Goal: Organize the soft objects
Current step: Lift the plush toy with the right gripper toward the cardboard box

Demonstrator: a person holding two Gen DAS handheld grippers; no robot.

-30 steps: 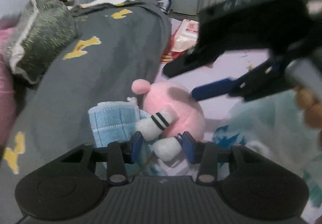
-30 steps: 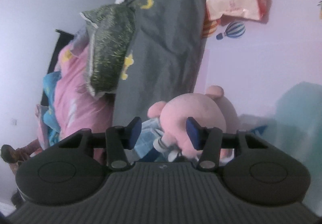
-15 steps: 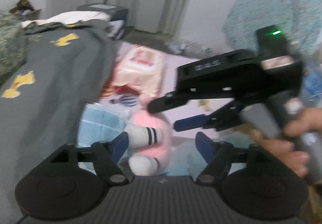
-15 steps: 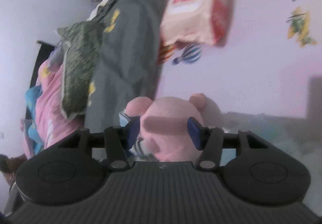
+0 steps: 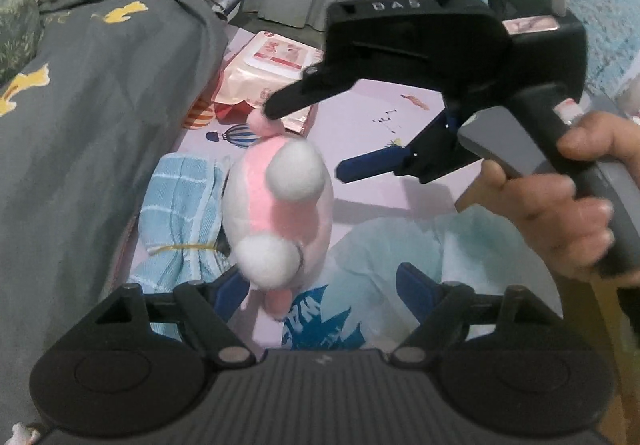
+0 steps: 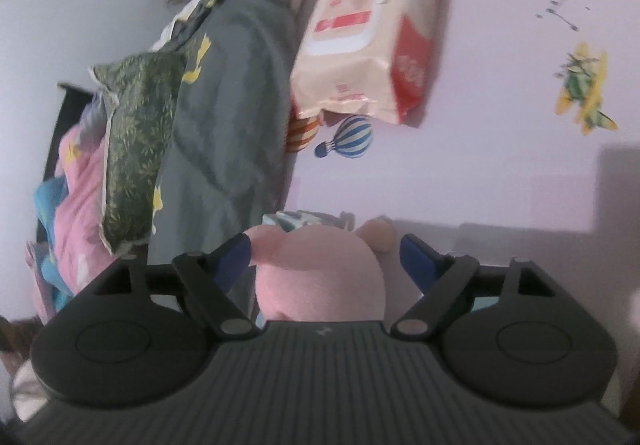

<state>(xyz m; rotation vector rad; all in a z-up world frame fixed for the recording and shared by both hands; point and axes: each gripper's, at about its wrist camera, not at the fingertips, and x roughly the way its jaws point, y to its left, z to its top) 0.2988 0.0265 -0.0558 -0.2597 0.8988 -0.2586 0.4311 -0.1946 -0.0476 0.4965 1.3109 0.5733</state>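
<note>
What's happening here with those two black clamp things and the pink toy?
A person holds a two-finger gripper in each hand over a pink plush toy on a bed. The jaws of both the left gripper and the right gripper are opening, the toy between them but no longer squeezed. It sits beside a folded blue towel, next to a grey blanket.
</note>
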